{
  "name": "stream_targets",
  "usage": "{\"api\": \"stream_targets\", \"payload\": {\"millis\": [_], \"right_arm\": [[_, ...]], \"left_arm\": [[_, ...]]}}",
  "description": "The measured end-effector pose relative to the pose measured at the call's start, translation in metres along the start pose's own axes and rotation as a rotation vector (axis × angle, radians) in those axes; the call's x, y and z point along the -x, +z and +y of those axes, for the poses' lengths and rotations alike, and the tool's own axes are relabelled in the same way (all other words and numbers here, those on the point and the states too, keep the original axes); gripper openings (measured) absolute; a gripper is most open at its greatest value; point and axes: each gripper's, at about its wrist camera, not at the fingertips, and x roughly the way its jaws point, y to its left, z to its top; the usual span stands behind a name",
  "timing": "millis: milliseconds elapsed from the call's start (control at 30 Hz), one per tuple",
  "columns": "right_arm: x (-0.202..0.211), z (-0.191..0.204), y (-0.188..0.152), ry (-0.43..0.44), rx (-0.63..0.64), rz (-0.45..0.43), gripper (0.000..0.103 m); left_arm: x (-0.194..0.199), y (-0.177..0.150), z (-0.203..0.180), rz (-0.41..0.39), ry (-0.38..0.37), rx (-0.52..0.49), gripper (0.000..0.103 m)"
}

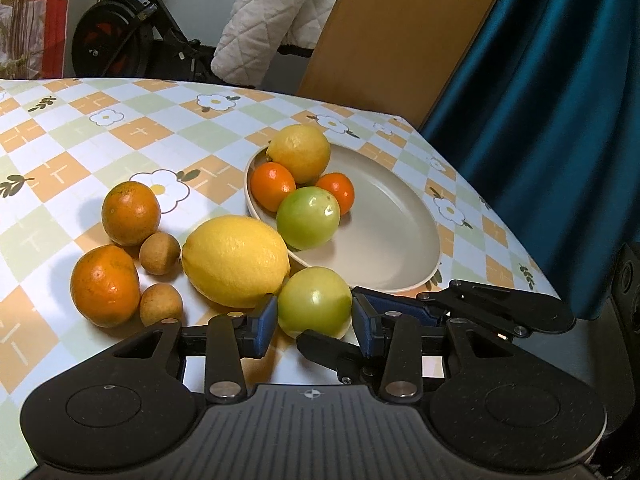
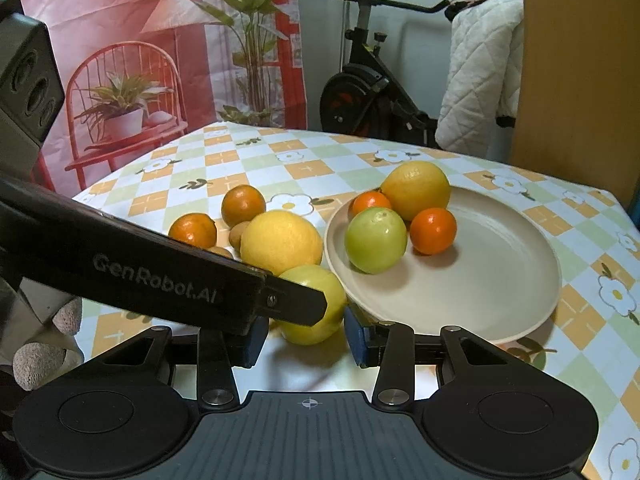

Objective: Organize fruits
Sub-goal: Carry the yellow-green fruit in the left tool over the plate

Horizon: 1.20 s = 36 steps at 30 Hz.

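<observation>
Exercise bike (image 2: 372, 92) beside teal curtain (image 1: 560, 120)

Exercise bike (image 2: 372, 92), quilted white blanket (image 1: 272, 20), teal curtain (image 1: 560, 100), checked tablecloth (image 1: 100, 128)

Matt beige plate (image 1: 404, 216), glossy green fruit (image 1: 308, 218), dimpled waxy lemon (image 1: 236, 260), smooth printed tablecloth (image 1: 120, 136), matt black plastic grippers

- Left wrist view sits low at the near edge of the counter (image 1: 120, 128), looking forward and down along its own jaws, very close to the green fruit (image 1: 314, 300) between them.
- Right wrist view looks the same way from just to the right, equally near, with the left gripper's arm crossing its left side.
- Both share the plate (image 1: 400, 240), the lemon (image 2: 280, 240) beside it, and the exercise bike (image 2: 368, 92) far behind.
</observation>
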Motion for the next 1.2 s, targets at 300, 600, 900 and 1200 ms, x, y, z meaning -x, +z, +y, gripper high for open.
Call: {"api": "stream_targets", "payload": {"millis": [300, 600, 900, 1200], "right_arm": [[0.008, -0.001, 0.007, -0.015, 0.008, -0.04, 0.038], [0.011, -0.018, 0.014, -0.044, -0.029, -0.07, 0.036], [0.003, -0.041, 0.016, -0.073, -0.073, -0.062, 0.037], [-0.011, -0.058, 0.012, -0.074, -0.121, -0.023, 0.037]], "left_arm": [[0.007, 0.009, -0.006, -0.025, -0.001, -0.027, 0.043], [-0.004, 0.033, -0.024, -0.018, 0.0, -0.091, 0.043], [-0.029, 0.048, -0.025, 0.022, -0.028, -0.063, 0.043], [-0.043, 0.052, -0.034, 0.041, -0.016, -0.087, 0.043]]}}
